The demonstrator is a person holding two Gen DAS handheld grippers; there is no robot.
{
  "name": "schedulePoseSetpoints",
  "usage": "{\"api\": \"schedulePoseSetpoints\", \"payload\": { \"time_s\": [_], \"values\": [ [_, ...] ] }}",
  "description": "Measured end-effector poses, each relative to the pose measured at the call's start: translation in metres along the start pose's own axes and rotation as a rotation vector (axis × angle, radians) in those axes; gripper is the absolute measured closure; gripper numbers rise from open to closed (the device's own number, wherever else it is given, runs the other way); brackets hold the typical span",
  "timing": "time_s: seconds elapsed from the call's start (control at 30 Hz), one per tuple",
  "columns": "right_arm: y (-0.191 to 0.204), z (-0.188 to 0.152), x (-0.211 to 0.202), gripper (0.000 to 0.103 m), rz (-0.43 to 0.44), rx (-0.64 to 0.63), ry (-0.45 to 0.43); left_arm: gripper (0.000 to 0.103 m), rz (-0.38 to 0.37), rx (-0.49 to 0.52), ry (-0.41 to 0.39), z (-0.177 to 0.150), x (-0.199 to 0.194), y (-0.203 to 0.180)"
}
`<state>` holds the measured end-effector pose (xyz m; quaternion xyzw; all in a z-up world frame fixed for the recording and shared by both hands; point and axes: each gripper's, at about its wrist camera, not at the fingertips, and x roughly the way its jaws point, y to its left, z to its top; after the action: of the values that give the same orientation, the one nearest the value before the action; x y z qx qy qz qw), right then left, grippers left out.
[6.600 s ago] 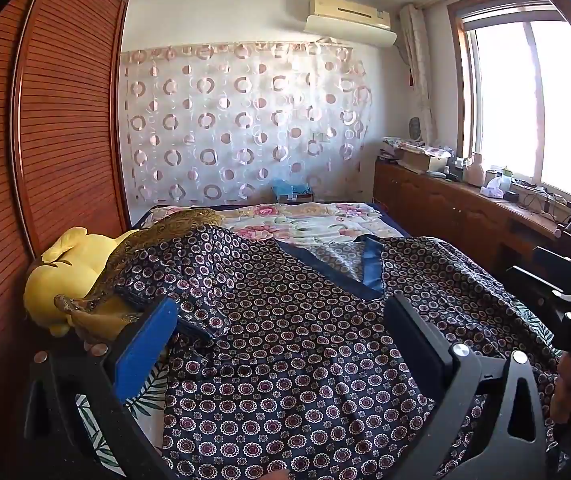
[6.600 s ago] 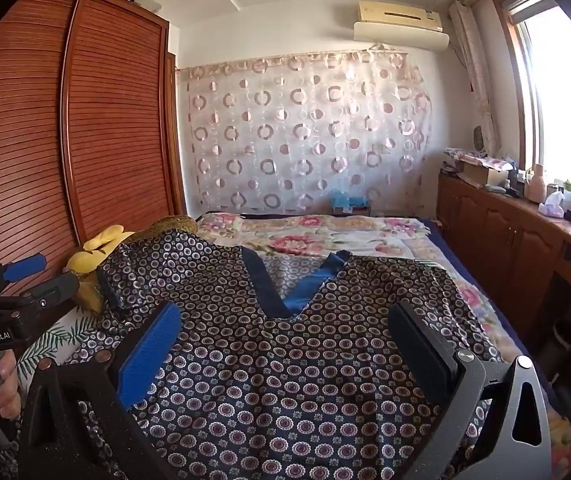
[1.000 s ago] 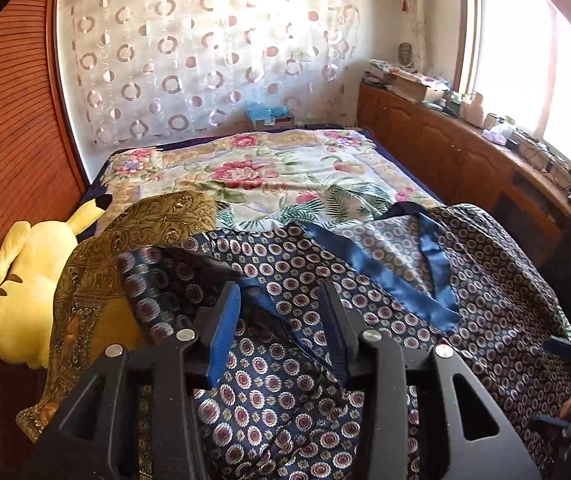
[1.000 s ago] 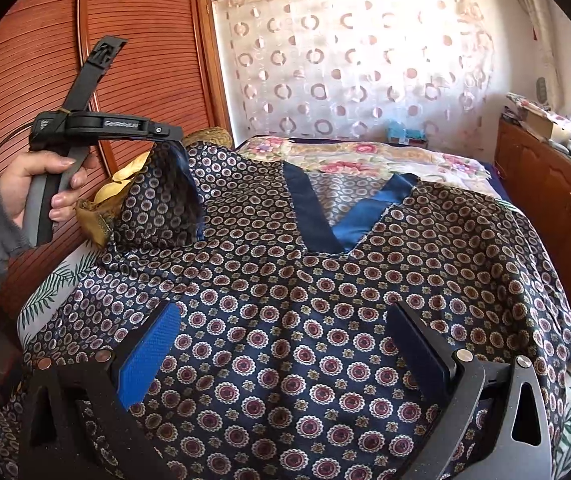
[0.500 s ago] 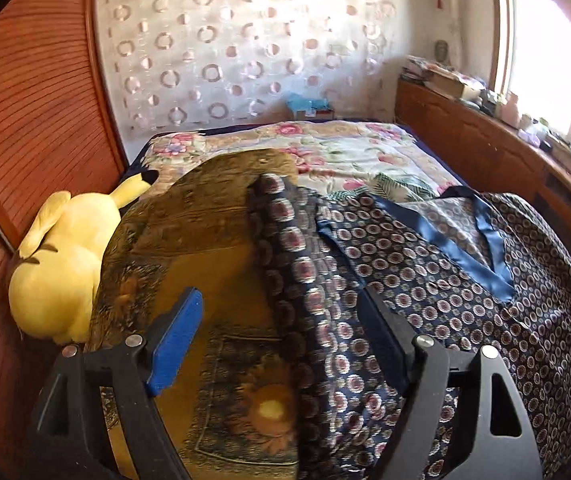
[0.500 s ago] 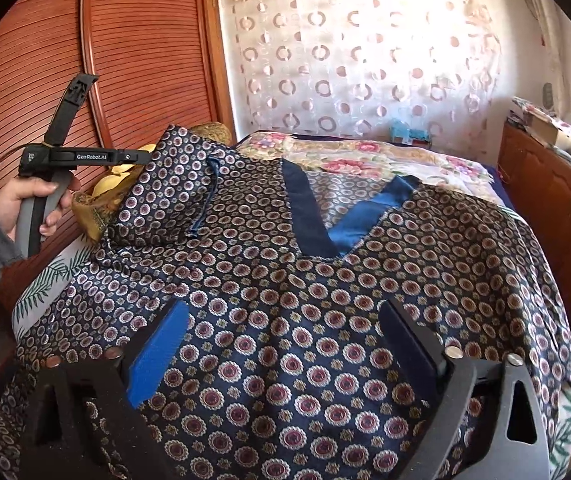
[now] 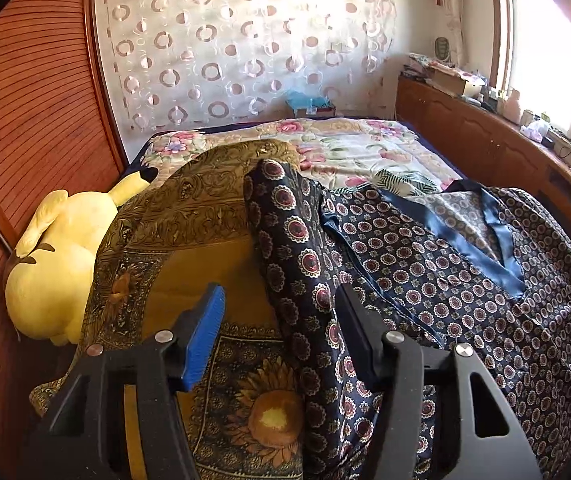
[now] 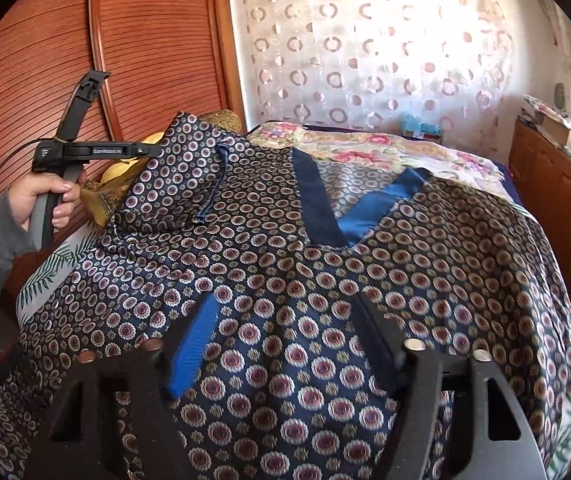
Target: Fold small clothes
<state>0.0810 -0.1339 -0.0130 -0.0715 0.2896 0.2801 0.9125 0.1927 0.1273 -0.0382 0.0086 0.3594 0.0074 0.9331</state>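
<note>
your left gripper point(image 7: 279, 326) has dropped the folded-in sleeve point(image 7: 297, 240); both it and the right gripper point(image 8: 289, 340) are closing, not yet pinching the shirt point(image 8: 325, 264)

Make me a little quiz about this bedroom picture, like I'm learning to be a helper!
1. True or false: the yellow plush toy lies next to the wooden wardrobe.
2. What colour is the neck trim on the patterned top? A red, B blue, C white.
3. Fill in: the top's sleeve is draped over a ____-coloured cloth.

Key: 1 true. 2 B. 3 gold.
</note>
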Motion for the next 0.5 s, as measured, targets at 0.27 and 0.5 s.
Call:
{"api": "schedulePoseSetpoints", "payload": {
  "time_s": [0.27,0.5],
  "values": [
    [0.031,0.061,0.073,0.046,0.130,-0.095,0.061,0.044,-0.009,-0.014,-0.022,-0.003,-0.011,0.003],
    [0.050,0.079,0.154,0.059,0.190,-0.069,0.184,0.044,-0.017,-0.018,-0.042,-0.003,-0.024,0.009]
  ]
}}
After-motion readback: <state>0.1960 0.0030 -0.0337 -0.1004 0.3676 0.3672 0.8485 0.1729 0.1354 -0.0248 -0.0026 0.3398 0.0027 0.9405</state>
